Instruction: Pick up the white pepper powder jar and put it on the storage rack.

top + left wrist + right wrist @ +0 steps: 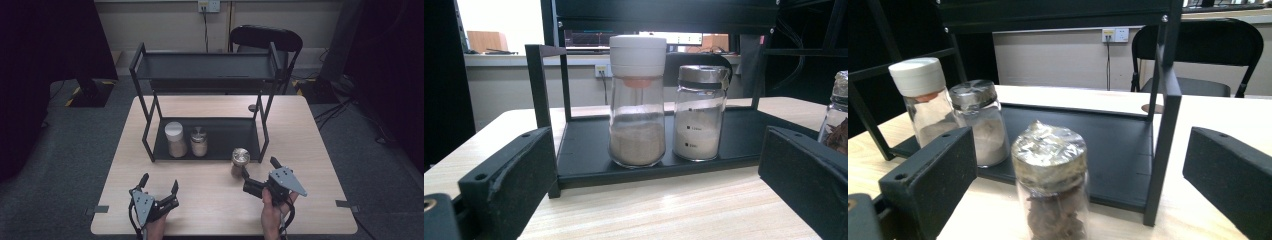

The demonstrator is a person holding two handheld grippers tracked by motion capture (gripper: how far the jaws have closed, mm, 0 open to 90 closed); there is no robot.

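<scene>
A black two-tier rack (207, 145) stands on the wooden table. On its lower shelf sit a white-capped jar (175, 139) (637, 100) (925, 102) of tan powder and a metal-lidded jar (199, 142) (700, 112) (979, 120) of pale powder. A foil-topped jar (240, 161) (1052, 182) of brown pieces stands on the table in front of the rack's right post. My right gripper (260, 169) (1078, 175) is open just behind that jar, its jaws either side. My left gripper (160, 183) (659, 180) is open near the front edge, empty.
The rack's upper shelf (205, 66) is bare. A black chair (266, 39) stands behind the table. Bare tabletop (210, 200) lies between the two grippers. Dark floor and cables surround the table.
</scene>
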